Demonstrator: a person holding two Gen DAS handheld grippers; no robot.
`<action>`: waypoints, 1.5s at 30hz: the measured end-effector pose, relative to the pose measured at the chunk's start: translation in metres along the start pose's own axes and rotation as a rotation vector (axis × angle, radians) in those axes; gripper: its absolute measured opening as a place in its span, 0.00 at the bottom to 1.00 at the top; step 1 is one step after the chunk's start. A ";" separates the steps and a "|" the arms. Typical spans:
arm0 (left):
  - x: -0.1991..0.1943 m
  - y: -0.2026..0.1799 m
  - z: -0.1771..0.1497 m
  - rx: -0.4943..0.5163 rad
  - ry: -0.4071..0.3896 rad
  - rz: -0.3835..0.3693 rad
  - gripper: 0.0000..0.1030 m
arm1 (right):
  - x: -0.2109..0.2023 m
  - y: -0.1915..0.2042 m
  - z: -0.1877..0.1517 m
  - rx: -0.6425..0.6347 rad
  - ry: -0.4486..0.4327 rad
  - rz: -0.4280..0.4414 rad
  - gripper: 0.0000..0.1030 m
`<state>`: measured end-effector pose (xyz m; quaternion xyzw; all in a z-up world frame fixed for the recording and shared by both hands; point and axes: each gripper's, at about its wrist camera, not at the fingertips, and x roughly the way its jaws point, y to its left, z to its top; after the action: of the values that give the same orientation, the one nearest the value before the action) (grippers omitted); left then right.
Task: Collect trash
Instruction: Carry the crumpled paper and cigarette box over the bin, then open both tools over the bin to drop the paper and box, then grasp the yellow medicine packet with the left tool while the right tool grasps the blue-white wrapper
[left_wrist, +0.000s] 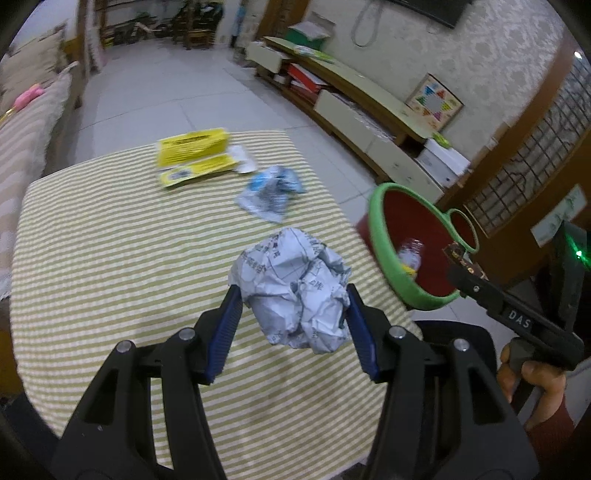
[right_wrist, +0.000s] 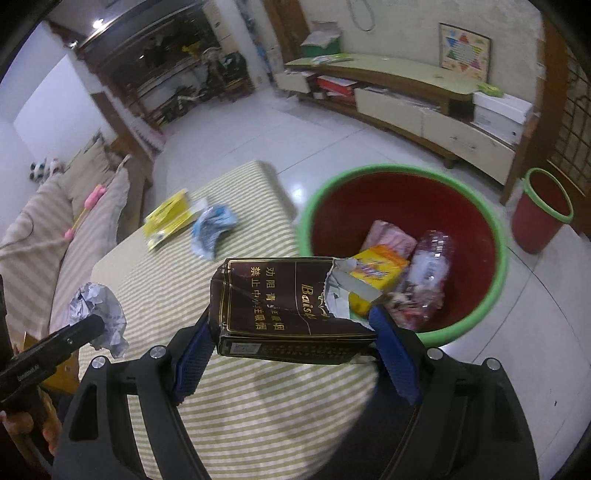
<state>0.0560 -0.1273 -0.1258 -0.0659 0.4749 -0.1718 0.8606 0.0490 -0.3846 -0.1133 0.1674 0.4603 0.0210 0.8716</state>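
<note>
Right wrist only: second bin (right_wrist: 542, 211)

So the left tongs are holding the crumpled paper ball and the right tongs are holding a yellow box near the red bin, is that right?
Not quite: the right tongs hold a dark brown cigarette pack, not a yellow box, as the right wrist view shows. A yellow box already lies inside the red bin. The left tongs do hold the crumpled paper ball.

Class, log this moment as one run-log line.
left gripper: holds paper ball | right gripper: holds dark box | bin: beside table
</note>
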 end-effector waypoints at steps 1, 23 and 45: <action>0.004 -0.006 0.002 0.008 0.004 -0.013 0.51 | -0.002 -0.007 0.001 0.009 -0.006 -0.006 0.76; 0.119 -0.145 0.095 0.138 0.054 -0.324 0.89 | 0.024 -0.111 0.038 0.089 -0.022 -0.189 0.80; 0.157 0.118 0.169 0.399 0.297 0.098 0.95 | 0.046 -0.100 0.034 0.161 0.043 -0.178 0.88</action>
<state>0.3023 -0.0823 -0.1917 0.1542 0.5554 -0.2282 0.7846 0.0912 -0.4792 -0.1626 0.1949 0.4923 -0.0900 0.8436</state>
